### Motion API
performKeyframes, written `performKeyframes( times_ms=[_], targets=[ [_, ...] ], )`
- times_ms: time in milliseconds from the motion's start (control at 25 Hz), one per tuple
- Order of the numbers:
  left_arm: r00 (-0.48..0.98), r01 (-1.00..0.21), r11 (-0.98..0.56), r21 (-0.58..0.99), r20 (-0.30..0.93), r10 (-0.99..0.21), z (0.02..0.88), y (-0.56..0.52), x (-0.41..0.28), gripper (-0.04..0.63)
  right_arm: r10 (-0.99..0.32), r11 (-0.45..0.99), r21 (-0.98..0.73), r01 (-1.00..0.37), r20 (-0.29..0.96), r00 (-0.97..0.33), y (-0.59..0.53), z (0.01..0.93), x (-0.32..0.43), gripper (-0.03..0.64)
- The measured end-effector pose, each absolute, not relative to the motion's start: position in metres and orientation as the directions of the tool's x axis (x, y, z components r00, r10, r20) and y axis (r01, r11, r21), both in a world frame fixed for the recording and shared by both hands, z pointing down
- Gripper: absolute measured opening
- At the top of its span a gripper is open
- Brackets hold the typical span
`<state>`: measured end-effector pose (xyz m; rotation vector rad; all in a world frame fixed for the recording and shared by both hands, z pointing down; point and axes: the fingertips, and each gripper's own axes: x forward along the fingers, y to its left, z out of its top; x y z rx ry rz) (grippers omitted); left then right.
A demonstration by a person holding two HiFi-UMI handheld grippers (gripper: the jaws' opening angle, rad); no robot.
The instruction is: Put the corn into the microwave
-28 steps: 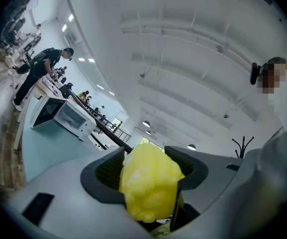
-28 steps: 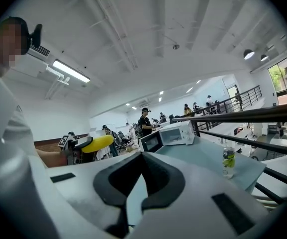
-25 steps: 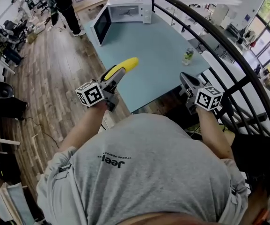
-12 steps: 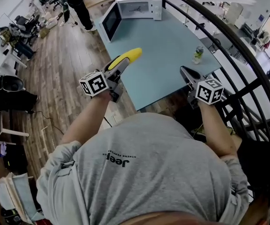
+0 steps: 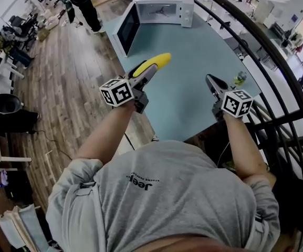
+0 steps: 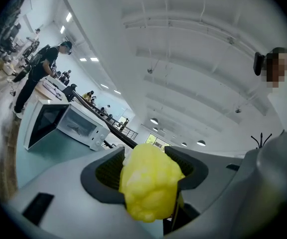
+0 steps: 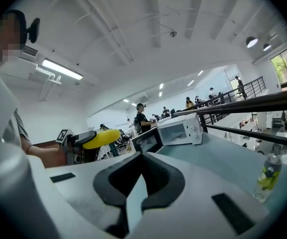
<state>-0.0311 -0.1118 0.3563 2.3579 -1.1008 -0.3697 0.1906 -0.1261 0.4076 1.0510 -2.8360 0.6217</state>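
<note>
the left gripper point(image 6: 147, 169) is clamped on the corn point(image 5: 158, 62): both dark pads press on the yellow cob's sides, and its far end sticks out past the fingertips. the cob is carried in the air, lying about level, above the tabletop's point(image 5: 193, 46) left edge and pointing toward the far end. the right gripper point(image 7: 142, 159) is empty, its jaws drawn together so that only a thin sliver of pale surface shows between the pads. it is held above the near right part of the blue-green tabletop, well apart from the left one. a clear bottle point(image 7: 266, 177) with a green label stands just beyond it, near the right edge. at the far end of the tabletop sits the white microwave point(image 5: 164, 5), its dark-glass door point(image 5: 127, 30) swung open to the left, well apart from the corn. a curved black railing point(image 5: 277, 62) runs along the right side. on the wooden floor point(image 5: 67, 88) at far left stands a person in black point(image 5: 83, 1).
</note>
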Motion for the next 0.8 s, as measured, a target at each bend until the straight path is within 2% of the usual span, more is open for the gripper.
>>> performKeyframes(
  times_ms=[360,800],
  targets=[
    [0.689,-0.569,-0.547,0.613,-0.008,-0.725,0.414,-0.283,-0.076,0.262,-0.659,0.641,-0.324,-0.695,0.23,-0.716,-0.289,0.428,0.12,0.018],
    [0.666,-0.57,-0.535,0.623,-0.03,-0.745,0.462,-0.417,-0.101,0.262,-0.643,0.639,-0.281,-0.716,0.316,-0.698,-0.41,0.472,0.063,0.018]
  ],
)
